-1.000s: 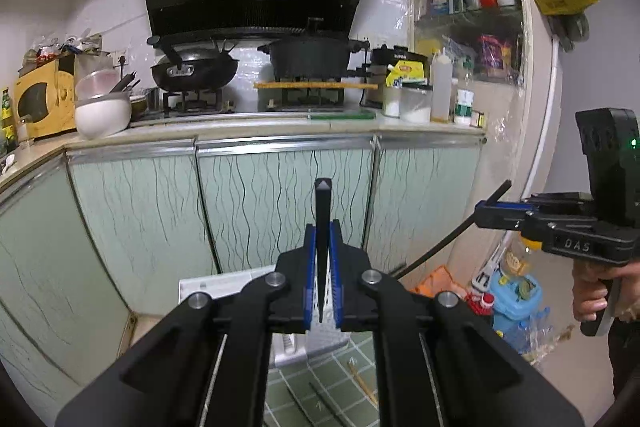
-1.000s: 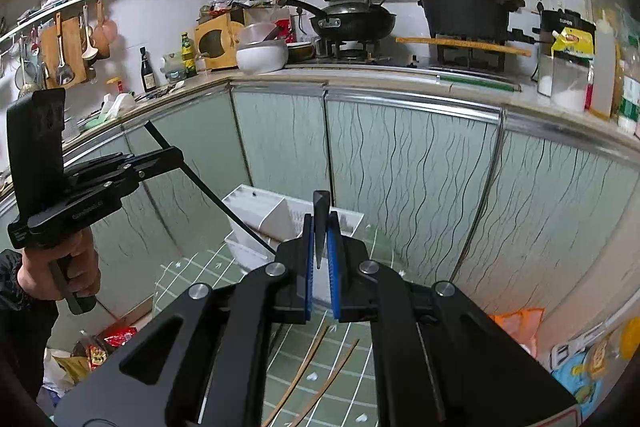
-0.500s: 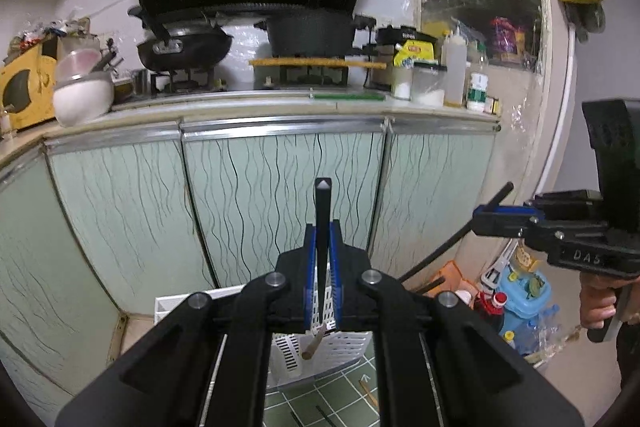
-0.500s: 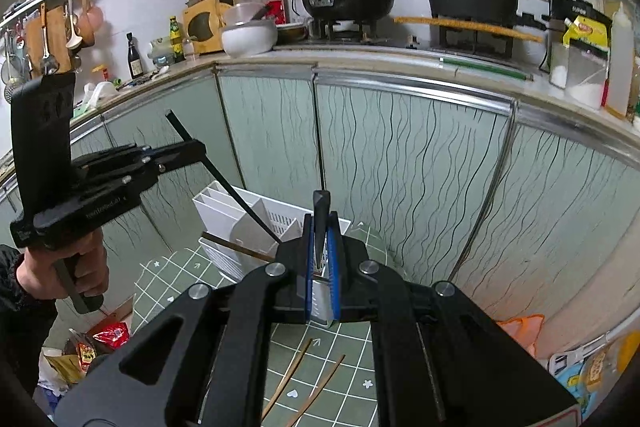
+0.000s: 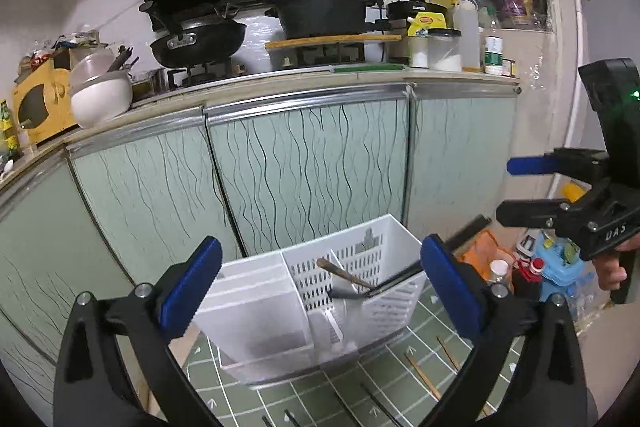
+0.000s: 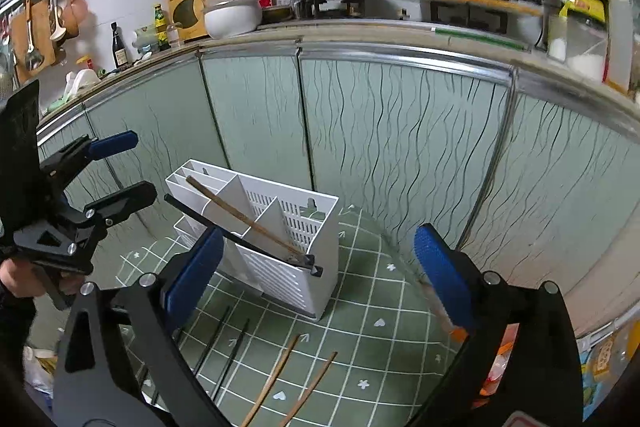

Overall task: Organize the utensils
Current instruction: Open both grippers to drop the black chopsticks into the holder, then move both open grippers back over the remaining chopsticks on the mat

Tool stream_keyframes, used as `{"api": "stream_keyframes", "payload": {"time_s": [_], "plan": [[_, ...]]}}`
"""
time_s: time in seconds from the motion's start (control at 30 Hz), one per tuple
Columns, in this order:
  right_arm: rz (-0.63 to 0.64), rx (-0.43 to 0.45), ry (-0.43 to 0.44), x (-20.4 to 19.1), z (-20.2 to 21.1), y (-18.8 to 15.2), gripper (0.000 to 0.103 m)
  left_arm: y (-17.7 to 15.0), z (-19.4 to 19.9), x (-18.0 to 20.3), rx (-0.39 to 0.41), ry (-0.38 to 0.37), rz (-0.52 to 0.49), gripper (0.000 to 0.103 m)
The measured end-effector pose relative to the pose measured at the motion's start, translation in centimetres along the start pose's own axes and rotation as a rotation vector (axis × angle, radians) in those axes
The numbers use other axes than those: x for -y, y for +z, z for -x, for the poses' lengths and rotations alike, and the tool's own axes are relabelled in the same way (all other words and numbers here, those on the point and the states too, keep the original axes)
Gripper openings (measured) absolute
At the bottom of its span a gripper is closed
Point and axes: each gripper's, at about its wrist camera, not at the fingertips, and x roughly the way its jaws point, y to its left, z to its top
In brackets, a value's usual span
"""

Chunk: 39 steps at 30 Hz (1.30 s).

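Both grippers are spread wide with nothing between their blue ribbed pads: the left gripper and the right gripper each frame a white plastic utensil caddy standing on a green mat printed with a white grid and small hearts. The caddy is box-shaped, with slotted walls and upright dividers forming several compartments. One brown wooden chopstick and one black chopstick lean slantwise inside it, their upper ends poking past the rim. On the mat in front lie two more wooden chopsticks and two black ones, loose and roughly parallel. Behind stands a run of pale green cabinet doors with wavy dark lines and metal trim, under a counter carrying a black wok, a dark pot and a white bowl.
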Motion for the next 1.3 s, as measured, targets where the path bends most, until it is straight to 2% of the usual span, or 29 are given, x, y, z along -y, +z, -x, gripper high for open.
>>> {"api": "stream_keyframes", "payload": {"time_s": [0.17, 0.37, 0.83, 1.3], "plan": [[0.037, 0.0, 0.017, -1.2, 1.5, -1.0, 0.094, -0.9, 1.7, -0.3, 0.005, -0.002, 0.018, 0.098], [0.028, 0.012, 0.006, -1.7, 3.4, -2.4, 0.094, -2.5, 3.2, 0.1, -0.011, 0.0, 0.026, 0.098], [0.039, 0.019, -0.012, -3.1, 6.7, -5.8, 0.095, -5.0, 7.3, 0.8, 0.008, 0.03, 0.05, 0.099], [0.029, 0.074, -0.013, -4.6, 9.8, -8.3, 0.094, -8.1, 10.1, 0.5, 0.008, 0.06, 0.113, 0.099]]}}
